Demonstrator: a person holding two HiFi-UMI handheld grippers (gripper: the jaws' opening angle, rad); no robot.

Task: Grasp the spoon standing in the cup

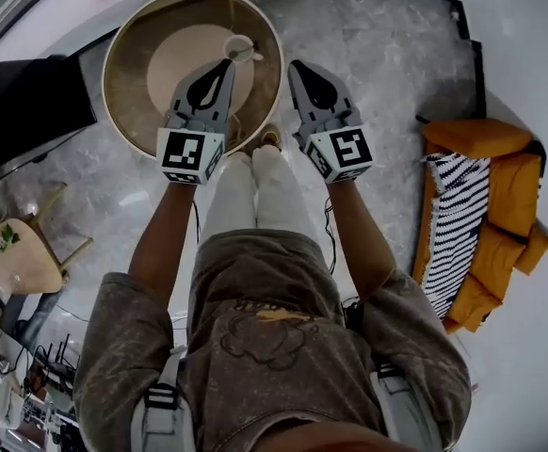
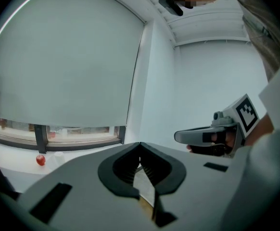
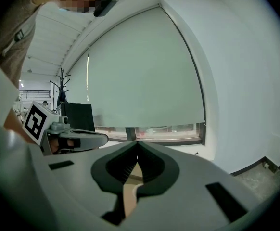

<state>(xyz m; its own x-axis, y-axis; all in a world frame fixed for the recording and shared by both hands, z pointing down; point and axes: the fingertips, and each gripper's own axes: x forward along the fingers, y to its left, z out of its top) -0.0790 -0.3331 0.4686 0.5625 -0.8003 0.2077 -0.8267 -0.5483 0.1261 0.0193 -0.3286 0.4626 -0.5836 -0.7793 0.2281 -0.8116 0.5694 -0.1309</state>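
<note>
A small white cup (image 1: 239, 47) with a spoon (image 1: 252, 56) in it stands near the far right edge of a round wooden table (image 1: 128, 111). My left gripper (image 1: 227, 63) is shut and empty, its tip just short of the cup on the near side. My right gripper (image 1: 297, 65) is also shut and empty. It hangs beyond the table's right rim, level with the left one. Both gripper views look up at a window blind and show neither cup nor spoon. Each shows closed jaws, and the other gripper (image 2: 212, 135) (image 3: 75, 139) beside it.
A person's legs and shoes (image 1: 266, 141) stand by the table's near rim. An orange sofa (image 1: 500, 205) with a striped throw (image 1: 455, 224) sits to the right. A wooden chair (image 1: 15, 252) and a black panel (image 1: 24, 102) are at the left. A red ball (image 2: 40, 160) lies on the window sill.
</note>
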